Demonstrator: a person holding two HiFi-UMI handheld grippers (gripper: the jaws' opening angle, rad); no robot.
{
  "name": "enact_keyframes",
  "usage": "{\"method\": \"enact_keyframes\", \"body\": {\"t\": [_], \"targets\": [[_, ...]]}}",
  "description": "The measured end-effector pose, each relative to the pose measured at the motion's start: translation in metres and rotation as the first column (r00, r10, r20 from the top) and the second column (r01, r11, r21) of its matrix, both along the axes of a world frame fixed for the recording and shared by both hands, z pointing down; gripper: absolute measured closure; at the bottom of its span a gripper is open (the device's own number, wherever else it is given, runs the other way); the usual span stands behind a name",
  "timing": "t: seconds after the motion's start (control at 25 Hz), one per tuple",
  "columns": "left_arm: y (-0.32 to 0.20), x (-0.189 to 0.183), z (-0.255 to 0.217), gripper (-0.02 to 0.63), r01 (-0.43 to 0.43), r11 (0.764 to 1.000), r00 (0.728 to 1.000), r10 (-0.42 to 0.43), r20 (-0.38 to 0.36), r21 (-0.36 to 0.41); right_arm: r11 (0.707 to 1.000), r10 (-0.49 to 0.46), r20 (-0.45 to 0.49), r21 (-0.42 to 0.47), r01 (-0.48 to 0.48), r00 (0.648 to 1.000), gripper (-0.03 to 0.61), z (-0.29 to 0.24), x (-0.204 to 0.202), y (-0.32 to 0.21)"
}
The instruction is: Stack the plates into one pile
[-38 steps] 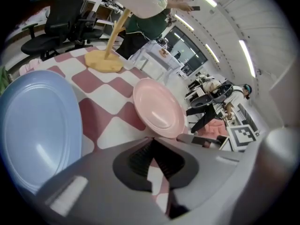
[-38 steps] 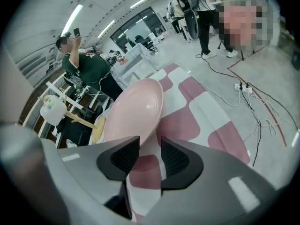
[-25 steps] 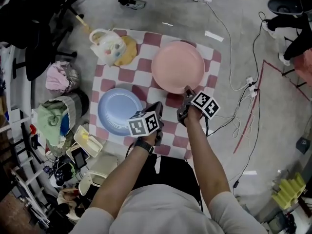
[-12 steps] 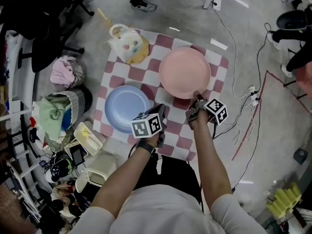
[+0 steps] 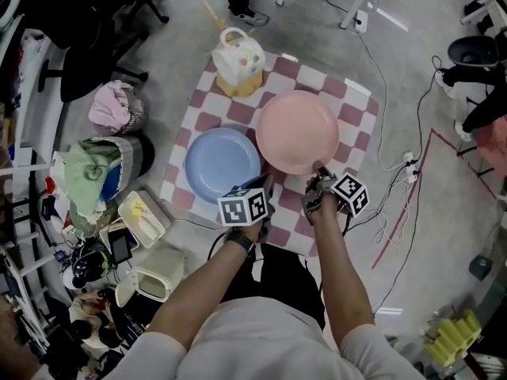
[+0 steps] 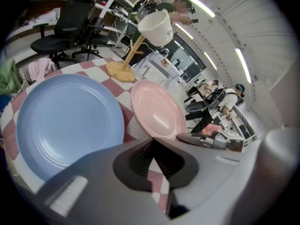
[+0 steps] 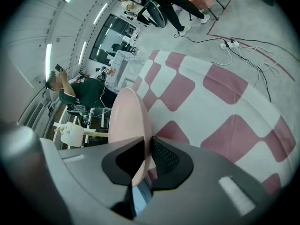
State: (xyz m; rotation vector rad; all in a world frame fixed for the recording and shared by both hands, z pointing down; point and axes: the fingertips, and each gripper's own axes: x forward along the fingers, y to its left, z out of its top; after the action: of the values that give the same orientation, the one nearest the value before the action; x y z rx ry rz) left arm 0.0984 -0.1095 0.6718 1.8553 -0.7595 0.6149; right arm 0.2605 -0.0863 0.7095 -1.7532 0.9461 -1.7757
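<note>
At the near edge of the tabletop (image 5: 207, 101), covered by a red-and-white checked cloth, the left gripper (image 5: 264, 185) hangs with jaws together and empty. The right gripper (image 5: 320, 169) jaws have just been closing and clamp the near rim of the tilted round pink plate (image 5: 297, 131). The round blue plate (image 5: 223, 165) lies flat just beside it, toward the left edge. A white cup on a tan stand (image 5: 238, 60) occupies the far edge.

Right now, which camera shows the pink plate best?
The head view: the nearly whole pink plate from above. The left gripper view shows it slanted. The right gripper view sees it edge-on, its rim in the right gripper, whose jaws have just closed on it.
</note>
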Motion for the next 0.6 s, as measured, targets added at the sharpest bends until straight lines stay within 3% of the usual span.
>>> {"method": "enact_keyframes", "body": {"t": [0.6], "targets": [[0.019, -0.107, -0.012, 0.607, 0.135, 0.991, 0.991, -0.135, -0.003, 0.016, 0.983, -0.184, -0.006, 0.014, 0.184, 0.983, 0.529, -0.014, -0.12, -0.004]]}}
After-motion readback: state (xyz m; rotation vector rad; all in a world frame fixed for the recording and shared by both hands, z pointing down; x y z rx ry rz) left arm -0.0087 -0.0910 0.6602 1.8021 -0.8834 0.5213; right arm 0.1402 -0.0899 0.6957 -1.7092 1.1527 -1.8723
